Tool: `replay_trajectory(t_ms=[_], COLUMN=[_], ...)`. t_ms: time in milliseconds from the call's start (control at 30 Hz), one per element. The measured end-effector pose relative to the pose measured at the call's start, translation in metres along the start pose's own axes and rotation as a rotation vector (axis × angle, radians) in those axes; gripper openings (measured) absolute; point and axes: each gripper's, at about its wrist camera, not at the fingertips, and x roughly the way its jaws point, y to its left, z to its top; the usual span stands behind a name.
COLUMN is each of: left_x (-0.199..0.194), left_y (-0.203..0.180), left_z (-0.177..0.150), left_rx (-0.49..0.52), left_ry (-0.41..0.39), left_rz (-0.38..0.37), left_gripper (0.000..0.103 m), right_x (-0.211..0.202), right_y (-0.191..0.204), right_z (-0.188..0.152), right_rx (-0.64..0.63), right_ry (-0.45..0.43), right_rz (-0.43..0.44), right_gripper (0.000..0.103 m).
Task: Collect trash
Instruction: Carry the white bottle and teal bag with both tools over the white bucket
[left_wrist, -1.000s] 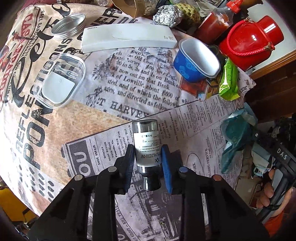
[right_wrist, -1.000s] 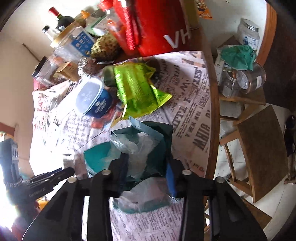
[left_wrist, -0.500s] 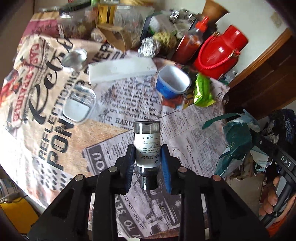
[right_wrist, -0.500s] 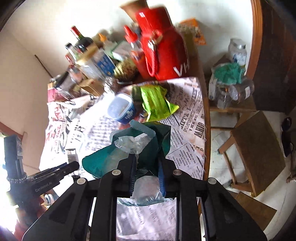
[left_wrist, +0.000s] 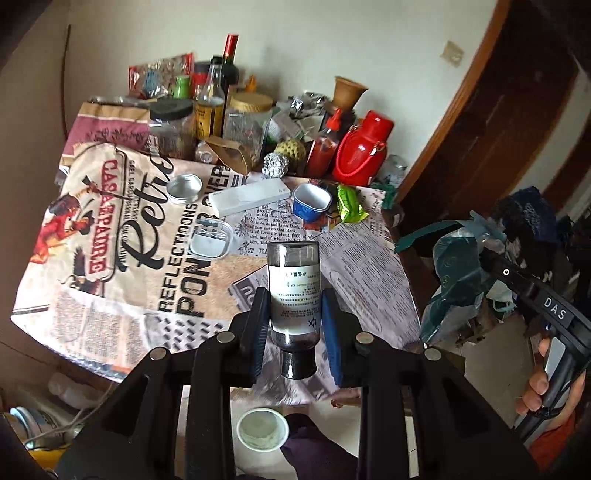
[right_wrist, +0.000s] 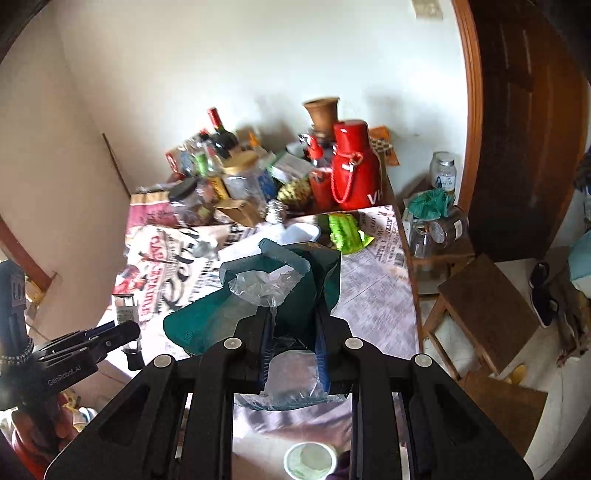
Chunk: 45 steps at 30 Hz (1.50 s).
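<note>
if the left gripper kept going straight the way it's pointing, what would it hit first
Probably the newspaper-print tablecloth, just beyond the small bottle the left gripper holds. The clear plastic container lies left of that line. Depth is hard to judge through the fisheye.

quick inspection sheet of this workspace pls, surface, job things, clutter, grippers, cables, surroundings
surface: table under a newspaper-print cloth
job's things: small clear bottle, cap toward the camera, held off the table; teal plastic bag with clear film, also held
clutter: blue cup, green wrapper, white flat box, clear lidded box, round tin lid, foil ball; red flask, bottles and jars along the wall
grippers: left gripper shut on the bottle; right gripper shut on the bag
cables: whitish cords below the table edge
surroundings: wooden stool, wooden door frame, white cup below
</note>
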Motion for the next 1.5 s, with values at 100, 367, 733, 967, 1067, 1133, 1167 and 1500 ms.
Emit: replay_trajectory(t_ms=[100, 367, 733, 967, 1067, 1133, 1167, 1500], left_x=[-0.034, -0.098, -0.108, -0.076, -0.05, -0.028, -0.016, 0.122], left_y=[0.01, 0.03, 0.045, 0.044, 0.039, 0.034, 0.031, 0.04], left_z=[-0.021, -0.08, -0.157, -0.19, -0.202, -0.212, -0.218, -0.3], left_rx=[0.017, 0.076, 0.071, 0.018, 0.002, -0.003, -0.004, -0.003], left_ry=[-0.029, -0.058, 0.065, 0.157, 0.207, 0.244, 0.259, 0.441], left_rz=[-0.035, -0.104, -0.104, -0.073, -0.07, -0.073, -0.071, -0.011], left_gripper=[0.027, 0.027, 0.027, 0.027, 0.027, 0.027, 0.027, 0.027], right_x=[-0.022, -0.066, -0.062, -0.036, -0.022, -0.008, -0.005, 0.096], right_y=[0.019, 0.065, 0.084, 0.062, 0.05, 0.037, 0.034, -0.02], right_z=[-0.021, -0.084, -0.161, -0.2, -0.216, -0.23, -0.234, -0.32], right_rx=[0.02, 0.047, 0.084, 0.095, 0.103, 0.104, 0.103, 0.088], right_ry=[-0.028, -0.054, 0.107, 0.211, 0.251, 0.289, 0.298, 0.476], right_rz=[-0.009, -0.052, -0.069, -0.059, -0.055, -0.053, -0.054, -0.08], right_gripper=[0.018, 0.018, 0.018, 0.019, 0.019, 0.019, 0.019, 0.019])
